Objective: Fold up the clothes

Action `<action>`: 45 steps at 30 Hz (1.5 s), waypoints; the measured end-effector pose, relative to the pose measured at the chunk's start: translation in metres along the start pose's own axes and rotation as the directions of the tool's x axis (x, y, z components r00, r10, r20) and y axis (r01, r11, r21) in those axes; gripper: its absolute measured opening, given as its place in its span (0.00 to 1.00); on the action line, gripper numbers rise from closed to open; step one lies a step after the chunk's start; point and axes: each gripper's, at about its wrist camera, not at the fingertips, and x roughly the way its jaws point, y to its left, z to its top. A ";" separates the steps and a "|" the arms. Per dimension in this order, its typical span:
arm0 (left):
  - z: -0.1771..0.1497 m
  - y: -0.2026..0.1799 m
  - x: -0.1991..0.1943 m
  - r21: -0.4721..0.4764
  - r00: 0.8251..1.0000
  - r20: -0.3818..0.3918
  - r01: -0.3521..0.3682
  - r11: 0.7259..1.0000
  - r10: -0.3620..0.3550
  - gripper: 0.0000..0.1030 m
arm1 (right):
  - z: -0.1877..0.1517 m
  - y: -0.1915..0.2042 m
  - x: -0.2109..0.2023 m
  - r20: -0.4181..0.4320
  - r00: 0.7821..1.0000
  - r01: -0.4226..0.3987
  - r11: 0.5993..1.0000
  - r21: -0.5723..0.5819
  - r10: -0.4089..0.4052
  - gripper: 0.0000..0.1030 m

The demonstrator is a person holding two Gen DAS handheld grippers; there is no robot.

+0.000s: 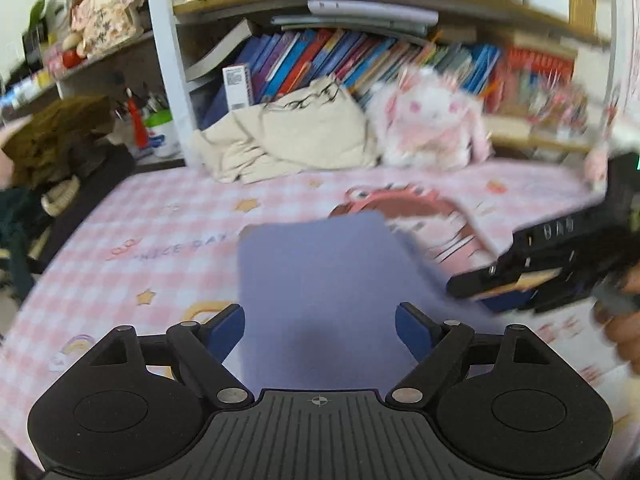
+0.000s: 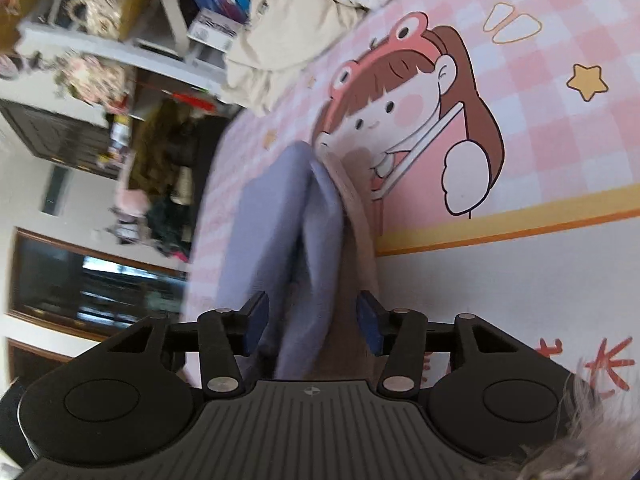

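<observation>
The bed (image 1: 120, 240) in a pink checked sheet carries the lilac cloth (image 1: 320, 280), folded to a slab mid-bed. Left claw (image 1: 320, 320) is released above it. Right claw (image 2: 312, 324) stands part open around the fold edge, pads clear. Risk: the loose layers may spring apart. Bare sheet lies on both sides.
</observation>
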 end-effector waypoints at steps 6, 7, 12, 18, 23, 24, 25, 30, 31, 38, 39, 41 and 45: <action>-0.018 -0.015 0.007 0.084 1.000 -0.024 -0.015 0.996 0.017 0.82 | -0.020 0.042 -0.018 0.107 0.993 -0.015 0.971 -0.240 0.042 0.06; -0.021 -0.016 0.010 0.091 0.999 -0.037 -0.008 0.996 0.011 0.82 | -0.026 0.047 -0.024 0.112 0.992 -0.027 0.958 -0.286 0.061 0.06; -0.034 -0.022 0.019 0.137 0.998 -0.054 -0.013 0.990 0.021 0.85 | -0.029 0.004 -0.001 0.014 0.997 0.073 0.984 -0.163 -0.071 0.08; -0.037 -0.021 0.019 0.151 0.999 -0.047 -0.003 0.988 0.011 0.87 | -0.008 -0.018 -0.004 0.082 0.994 -0.070 0.997 0.026 0.068 0.48; -0.036 -0.022 0.020 0.157 0.999 -0.052 -0.005 0.988 0.014 0.87 | 0.020 -0.006 0.017 0.063 0.997 -0.058 0.997 0.059 0.054 0.53; -0.036 -0.022 0.020 0.158 0.999 -0.052 -0.005 0.987 0.014 0.87 | 0.022 -0.001 0.021 0.058 0.997 -0.043 0.999 0.029 0.041 0.51; -0.036 -0.022 0.020 0.160 0.999 -0.052 -0.005 0.987 0.013 0.87 | 0.022 0.008 0.023 0.060 0.998 -0.027 0.999 -0.037 0.029 0.45; -0.035 -0.020 0.022 0.155 0.997 -0.069 -0.007 0.988 0.018 0.91 | 0.008 0.054 0.019 0.105 0.994 0.025 0.914 -0.405 0.019 0.14; -0.035 -0.019 0.023 0.149 0.997 -0.074 -0.006 0.989 0.017 0.93 | 0.002 0.058 0.016 0.124 0.992 0.042 0.885 -0.464 0.018 0.13; -0.033 -0.018 0.024 0.137 0.996 -0.084 -0.007 0.990 0.019 0.94 | 0.005 0.020 0.025 0.132 0.978 0.199 0.919 -0.340 -0.163 0.08; -0.033 -0.017 0.024 0.137 0.996 -0.086 -0.004 0.991 0.016 0.94 | 0.008 0.015 0.023 0.121 0.981 0.179 0.934 -0.310 -0.148 0.12; -0.031 -0.016 0.022 0.137 0.996 -0.090 0.003 0.991 0.010 0.94 | 0.009 0.018 0.013 0.134 0.982 0.170 0.939 -0.299 -0.135 0.27; -0.021 -0.011 0.007 0.115 0.999 -0.034 -0.022 0.993 0.026 0.94 | -0.002 0.039 -0.010 0.132 0.990 0.082 0.949 -0.306 -0.043 0.52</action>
